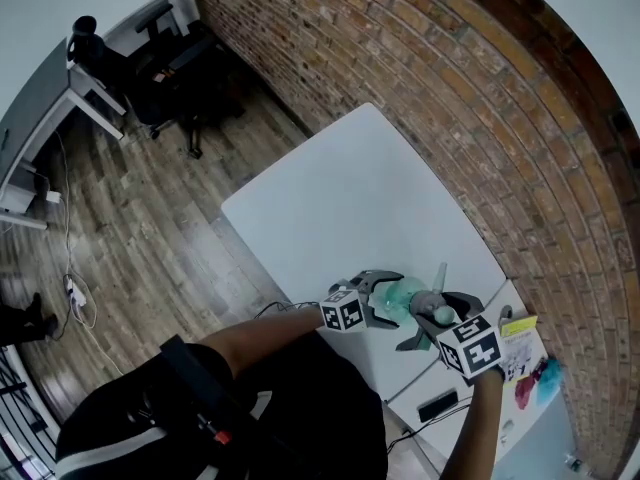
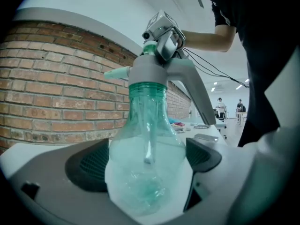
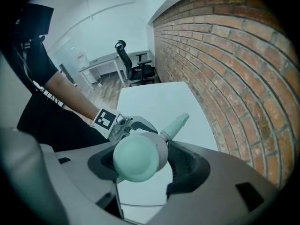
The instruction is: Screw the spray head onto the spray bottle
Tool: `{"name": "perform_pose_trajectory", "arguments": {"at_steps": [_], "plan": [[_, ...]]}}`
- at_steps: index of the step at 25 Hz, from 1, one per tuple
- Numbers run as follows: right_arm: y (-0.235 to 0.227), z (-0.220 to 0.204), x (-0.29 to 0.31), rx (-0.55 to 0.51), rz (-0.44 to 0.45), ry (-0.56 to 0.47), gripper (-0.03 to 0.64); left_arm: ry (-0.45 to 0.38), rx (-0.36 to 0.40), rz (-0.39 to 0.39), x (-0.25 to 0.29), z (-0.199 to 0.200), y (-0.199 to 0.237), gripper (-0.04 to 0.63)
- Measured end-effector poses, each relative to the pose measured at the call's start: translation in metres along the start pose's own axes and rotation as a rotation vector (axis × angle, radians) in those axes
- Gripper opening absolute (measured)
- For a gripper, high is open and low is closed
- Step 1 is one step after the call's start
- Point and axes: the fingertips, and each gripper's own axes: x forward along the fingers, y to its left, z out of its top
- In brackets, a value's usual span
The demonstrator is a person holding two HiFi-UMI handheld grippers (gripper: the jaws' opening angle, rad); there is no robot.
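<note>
The left tongs (image 2: pixel 146 170) are closed on the round belly of the clear green-tinted plastic spray bottle (image 2: pixel 147 121). The right tongs (image 3: pixel 143 165) clamp the grey spray head with a mint-green cap (image 3: pixel 137 157), which sits on the bottle's neck. Both are held up by the near edge of the white tabletop (image 1: pixel 340 198). The bottle looks empty, light and thin-walled, so it probably dents or slips under a hard squeeze. A gentle grip on the belly suits it. The head seems rigid enough to turn firmly.
</note>
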Motion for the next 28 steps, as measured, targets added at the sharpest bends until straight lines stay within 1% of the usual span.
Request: {"name": "perform_pose_trajectory", "arguments": {"at_steps": [9,15,18,22,28], "plan": [[0.005,-0.003,0.002,-0.266,0.094,0.090,0.270,-0.001,0.004,0.000,0.001,-0.001,0.000,0.511],[0.011,-0.005,0.002,-0.483,0.170,0.134,0.270,0.009,0.004,0.001,0.001,0.000,-0.001,0.509],[0.013,-0.005,0.002,-0.572,0.199,0.151,0.270,0.016,-0.005,0.011,0.000,0.000,-0.001,0.506],[0.013,-0.006,0.001,-0.632,0.211,0.167,0.270,0.008,-0.009,0.021,0.000,0.002,0.000,0.500],[0.015,-0.006,0.001,-0.648,0.218,0.158,0.270,0.009,-0.016,0.029,-0.002,0.000,-0.001,0.500]]}}
